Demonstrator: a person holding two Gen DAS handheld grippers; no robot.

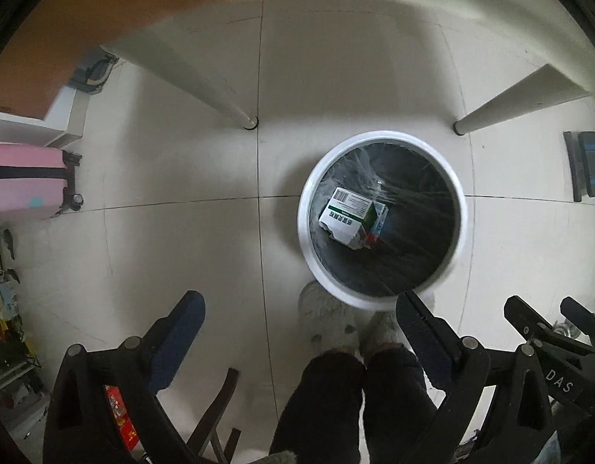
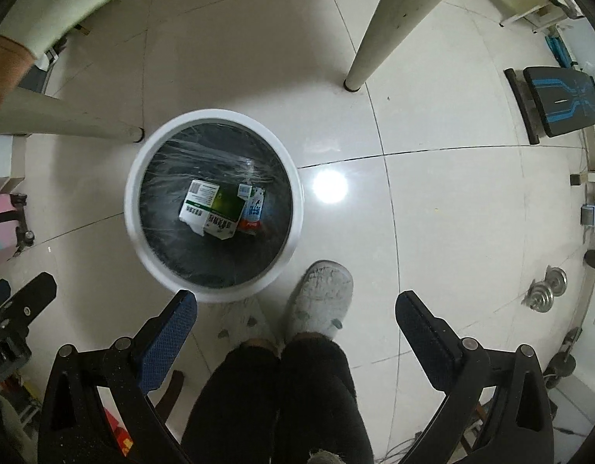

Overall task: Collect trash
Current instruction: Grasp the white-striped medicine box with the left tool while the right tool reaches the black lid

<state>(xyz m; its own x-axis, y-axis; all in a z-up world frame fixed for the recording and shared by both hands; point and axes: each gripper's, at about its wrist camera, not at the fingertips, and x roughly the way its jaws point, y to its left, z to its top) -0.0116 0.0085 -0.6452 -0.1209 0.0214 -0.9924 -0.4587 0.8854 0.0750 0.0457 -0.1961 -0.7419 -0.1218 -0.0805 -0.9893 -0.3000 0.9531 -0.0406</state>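
Two cardboard cartons, a green-and-white box and a smaller blue-and-red one, lie at the bottom of the round white bin with a black liner on the tiled floor. The left gripper and right gripper hover above, both spread wide and empty. Judging by this, the drop is done; lift straight up, clear of the rim, before seeking more trash.

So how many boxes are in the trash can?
2. A green-and-white box lies at the bottom of the trash can; a smaller blue-and-white carton sits touching its right side. More could hide underneath.

two cartons inside lined bin
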